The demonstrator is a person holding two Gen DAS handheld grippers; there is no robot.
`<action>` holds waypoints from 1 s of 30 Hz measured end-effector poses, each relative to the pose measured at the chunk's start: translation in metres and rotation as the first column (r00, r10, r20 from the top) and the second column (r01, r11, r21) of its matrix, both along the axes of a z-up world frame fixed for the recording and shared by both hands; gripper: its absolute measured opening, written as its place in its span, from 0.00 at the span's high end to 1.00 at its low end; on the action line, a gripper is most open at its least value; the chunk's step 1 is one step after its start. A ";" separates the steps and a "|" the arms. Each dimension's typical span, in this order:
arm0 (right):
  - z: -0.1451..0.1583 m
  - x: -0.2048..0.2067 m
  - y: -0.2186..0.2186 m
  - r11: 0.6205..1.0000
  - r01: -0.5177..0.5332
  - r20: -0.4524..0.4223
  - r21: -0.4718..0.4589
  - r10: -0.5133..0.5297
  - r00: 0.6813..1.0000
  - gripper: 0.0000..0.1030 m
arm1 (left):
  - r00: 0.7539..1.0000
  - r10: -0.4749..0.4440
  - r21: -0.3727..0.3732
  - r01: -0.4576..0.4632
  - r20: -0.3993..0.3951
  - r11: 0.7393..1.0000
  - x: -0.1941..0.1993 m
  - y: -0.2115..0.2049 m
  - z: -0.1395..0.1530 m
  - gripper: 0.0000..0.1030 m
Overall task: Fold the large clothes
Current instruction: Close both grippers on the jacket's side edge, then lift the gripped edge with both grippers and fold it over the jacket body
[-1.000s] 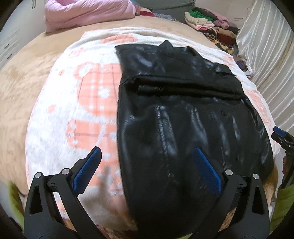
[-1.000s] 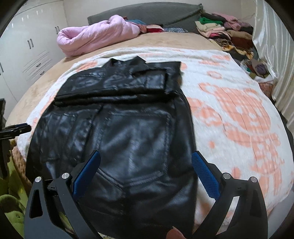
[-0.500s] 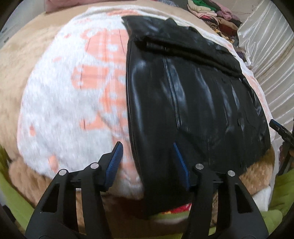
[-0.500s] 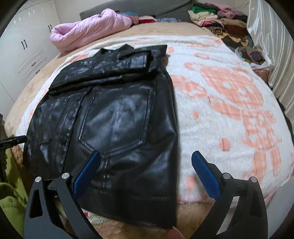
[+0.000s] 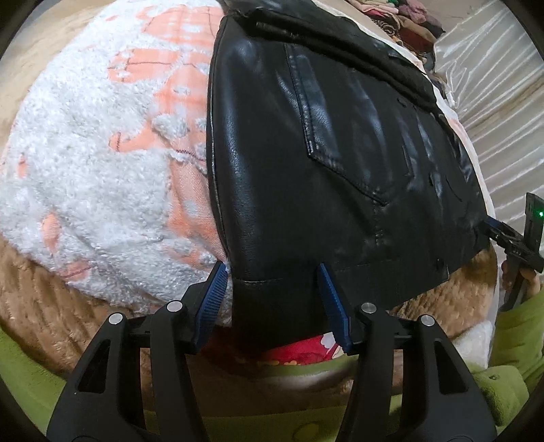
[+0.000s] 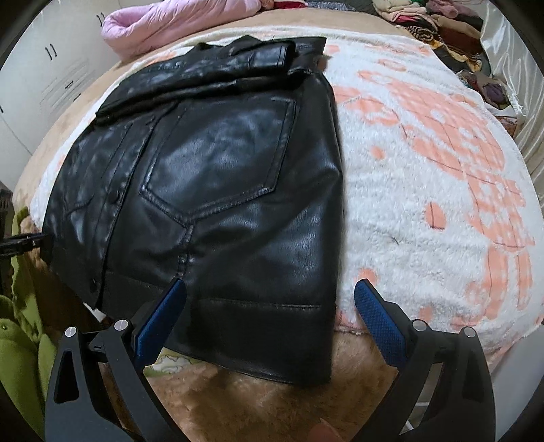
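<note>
On the bed, a black leather jacket [image 6: 217, 190] lies flat on a fluffy white and orange blanket [image 6: 425, 190]. Its sleeves are folded across the top, and its bottom edge hangs a little over the side of the bed. In the right wrist view the jacket fills the middle and runs up to 12 o'clock, with a pink quilt [image 6: 176, 23] far off at 11 o'clock.

The left gripper [image 5: 272, 299] sits low at 6 o'clock in its own view. Its jaws have just been closing and now stand about half apart. One bottom corner of the jacket is between them, but the blue pads do not squeeze it yet. The right gripper [image 6: 268, 312] has its jaws wide apart over the other bottom corner, and it holds nothing.

I think the next job is to pinch both corners and lift the bottom edge up toward the collar. It could go wrong. The leather looks thick and slippery, so a pad could slide off the edge. One gripper might also grab the blanket along with the jacket. If only one side holds, the fold would come out crooked.
</note>
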State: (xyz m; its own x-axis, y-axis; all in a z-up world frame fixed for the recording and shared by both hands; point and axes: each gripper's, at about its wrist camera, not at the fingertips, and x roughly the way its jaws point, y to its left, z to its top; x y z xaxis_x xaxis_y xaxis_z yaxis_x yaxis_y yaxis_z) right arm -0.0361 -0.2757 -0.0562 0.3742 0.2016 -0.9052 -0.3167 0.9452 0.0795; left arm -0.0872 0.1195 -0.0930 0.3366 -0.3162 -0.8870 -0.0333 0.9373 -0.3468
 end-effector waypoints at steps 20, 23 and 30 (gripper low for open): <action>0.011 -0.019 -0.009 0.983 -0.041 -0.001 0.178 0.042 0.999 0.89 | 0.994 0.059 -0.072 -0.052 0.089 0.996 -0.013 0.025 0.025 0.96; 0.019 -0.028 -0.008 0.972 -0.066 -0.004 0.224 0.069 0.998 0.89 | 0.989 0.078 -0.095 -0.066 0.126 0.993 -0.021 0.039 0.037 0.97; 0.055 -0.048 -0.004 0.936 -0.113 0.070 0.334 0.095 0.993 0.90 | 0.965 0.103 -0.147 -0.069 0.242 0.987 -0.028 0.056 0.089 0.97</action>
State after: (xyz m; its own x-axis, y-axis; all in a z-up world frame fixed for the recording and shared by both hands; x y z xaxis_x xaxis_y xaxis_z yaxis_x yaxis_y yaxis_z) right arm -0.0841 -0.2794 -0.0013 0.3793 0.5313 -0.7576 -0.4242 0.8275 0.3679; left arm -0.1148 0.1757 -0.0041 0.5713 -0.3888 -0.7228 -0.0086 0.8778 -0.4789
